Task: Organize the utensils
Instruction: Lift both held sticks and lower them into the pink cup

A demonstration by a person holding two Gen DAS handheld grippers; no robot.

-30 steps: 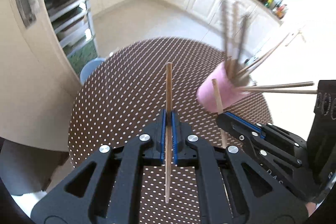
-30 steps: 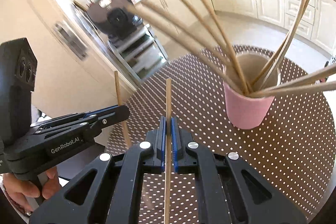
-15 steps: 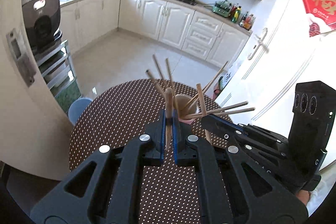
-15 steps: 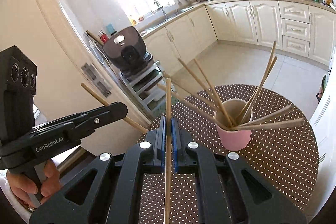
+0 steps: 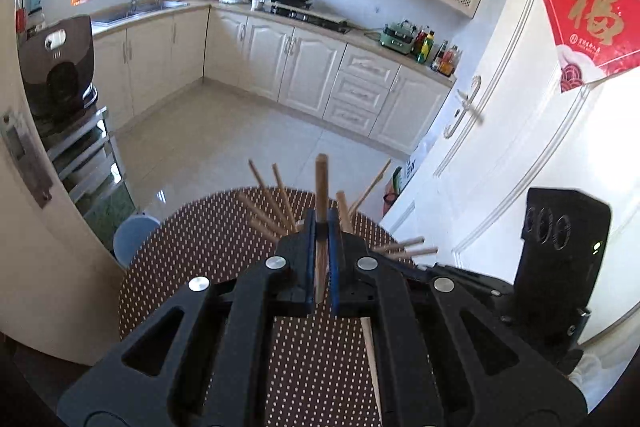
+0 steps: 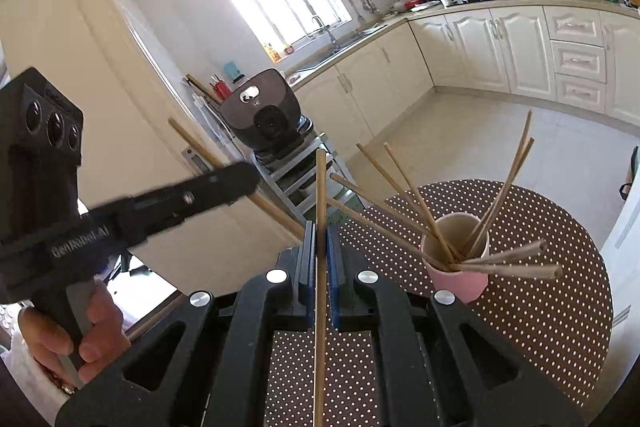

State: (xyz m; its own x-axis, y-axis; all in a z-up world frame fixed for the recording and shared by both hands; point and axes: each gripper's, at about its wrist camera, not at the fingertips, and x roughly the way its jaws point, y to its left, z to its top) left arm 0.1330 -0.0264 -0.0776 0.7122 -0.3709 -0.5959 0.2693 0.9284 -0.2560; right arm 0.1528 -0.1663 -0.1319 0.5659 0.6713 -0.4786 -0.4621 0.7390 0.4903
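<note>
Clamping 1 chopstick point(image 5: 321, 187) in each gripper's closed fingers, you held both short of the pink cup point(image 6: 460, 277).

I hold both grippers raised and tilted downward; my left gripper point(image 5: 321, 227) has its fingers clamped on a chopstick point(image 5: 321, 187), my right gripper point(image 6: 320, 239) likewise pinches its own chopstick point(image 6: 320, 195), my left hand point(image 6: 76, 331) gripping the handle
</note>
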